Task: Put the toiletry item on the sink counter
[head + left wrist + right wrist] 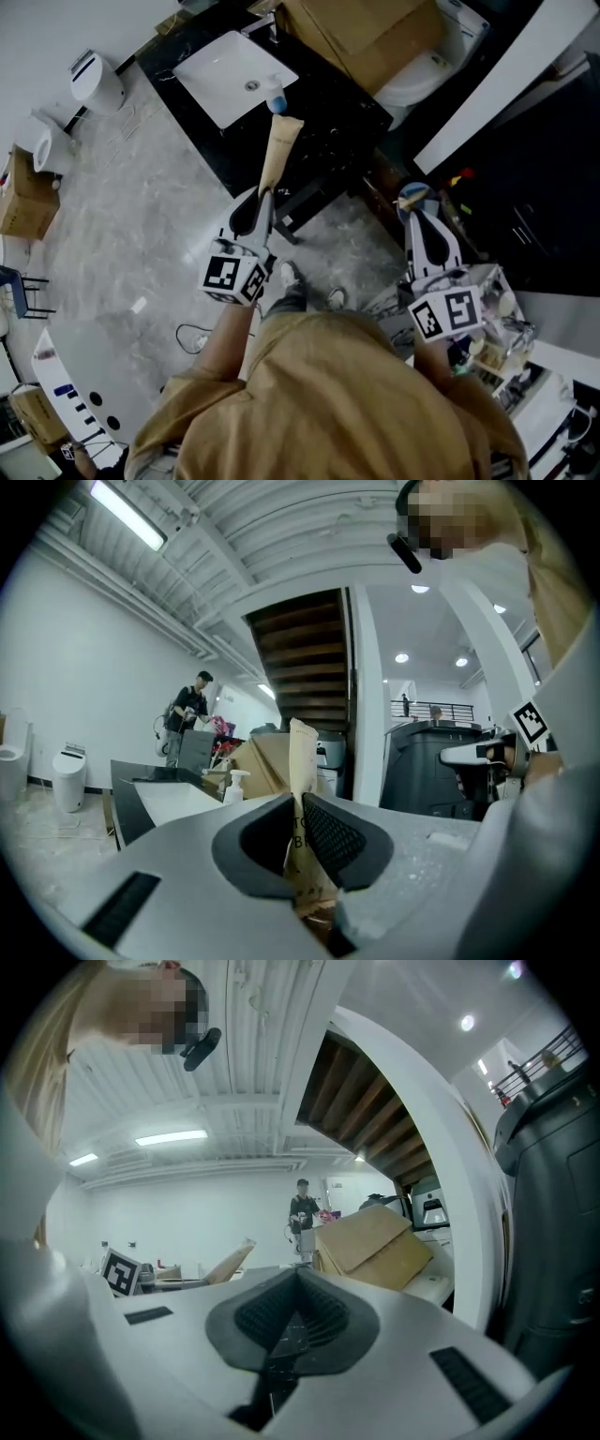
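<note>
Toiletry pouch (pixel 280 148) is pinched between the jaws of the left gripper (pixel 265 194), in the air near the sink counter (pixel 323 127), not yet placed; the right gripper (pixel 419 208) is closed on nothing.

Matt tan paper-like toiletry pouch (pixel 279 150), glossy black counter (pixel 345 120), smooth white sink (pixel 216 86), grey marbled floor (pixel 141 192)
</note>
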The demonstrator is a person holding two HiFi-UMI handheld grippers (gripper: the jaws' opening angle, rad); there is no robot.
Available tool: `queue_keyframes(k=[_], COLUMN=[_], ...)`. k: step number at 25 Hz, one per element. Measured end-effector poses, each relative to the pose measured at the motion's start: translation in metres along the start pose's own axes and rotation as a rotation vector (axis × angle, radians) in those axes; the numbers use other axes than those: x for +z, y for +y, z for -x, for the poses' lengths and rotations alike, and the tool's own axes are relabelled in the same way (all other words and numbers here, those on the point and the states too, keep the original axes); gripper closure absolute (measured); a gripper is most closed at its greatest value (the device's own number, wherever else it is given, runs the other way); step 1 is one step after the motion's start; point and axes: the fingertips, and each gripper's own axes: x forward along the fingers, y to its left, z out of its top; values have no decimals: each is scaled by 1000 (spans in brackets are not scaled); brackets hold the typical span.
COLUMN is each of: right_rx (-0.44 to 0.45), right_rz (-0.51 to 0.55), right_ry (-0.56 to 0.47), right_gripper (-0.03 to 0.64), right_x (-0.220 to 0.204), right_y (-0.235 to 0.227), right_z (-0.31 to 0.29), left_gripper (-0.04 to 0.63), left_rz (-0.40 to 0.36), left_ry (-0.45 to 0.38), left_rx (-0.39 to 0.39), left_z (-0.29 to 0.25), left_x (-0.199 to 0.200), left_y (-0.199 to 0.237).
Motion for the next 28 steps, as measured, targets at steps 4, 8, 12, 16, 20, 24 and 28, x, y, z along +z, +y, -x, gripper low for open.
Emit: queue_keyframes(k=[4, 8, 12, 16, 20, 24, 28], right_rx=[21, 34, 29, -1, -26, -49, -74], right_rz=[12, 17, 24, 22, 17, 12, 5], right_ry=[13, -6, 4, 19, 18, 10, 8], right_gripper=[614, 614, 614, 614, 614, 614, 614], right_x=[1, 8, 8, 3, 1, 3, 3], right_y=[16, 31, 33, 26, 18, 10, 2], right_z=[-36, -65, -80, -85, -83, -78, -71], left_gripper=[565, 565, 565, 563, 565, 563, 563], left_rz=[-6, 0, 10, 6, -18, -48, -76], left_ry=[13, 42, 87, 131, 172, 221, 285], left_rx=[-33, -50, -61, -79, -93, -97, -111], left_z=[-16, -25, -38, -56, -75, -90, -105], left_x=[1, -10, -26, -42, -56, -67, -81], left_y=[22, 40, 53, 59, 63, 68, 71])
